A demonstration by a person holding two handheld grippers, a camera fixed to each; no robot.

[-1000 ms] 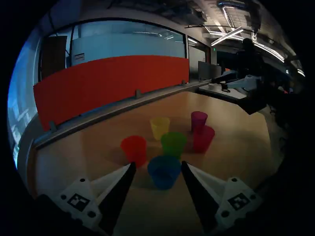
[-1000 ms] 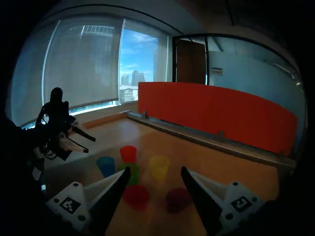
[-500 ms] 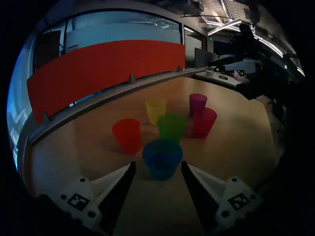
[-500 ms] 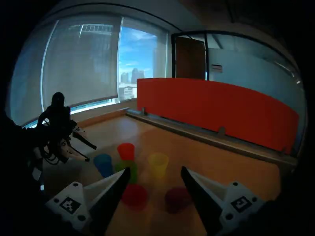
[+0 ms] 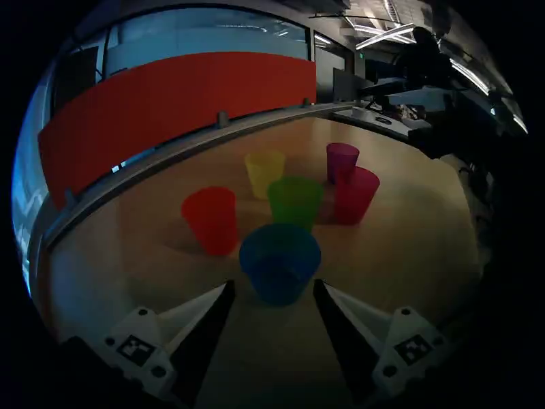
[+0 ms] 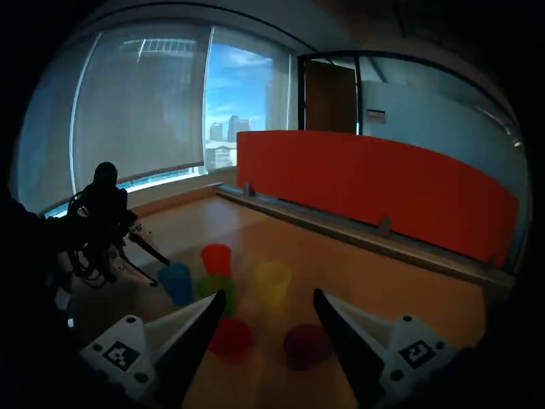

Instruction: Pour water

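Wooden table [image 5: 409, 232] spans both views, with an orange partition [image 5: 177, 102] along its far edge. Bright window [image 6: 245, 102] in the right gripper view.

Left gripper [image 5: 273, 282]: jaws spread wide. I see the blue cup [image 5: 279, 262] upright just ahead of the tips, with a gap on each side. In the right gripper view its fingers reach toward that cup, but I cannot tell whether they touch it.

Right gripper [image 6: 268, 292]: jaws spread, nothing between them, raised above the cups.

Six cups stand upright in a tight cluster mid-table. Behind the blue one are the green cup [image 5: 295, 202], red cup [image 5: 211, 219], yellow cup [image 5: 264, 172], crimson cup [image 5: 354, 195] and purple cup [image 5: 340, 161]. I cannot tell whether any holds water.
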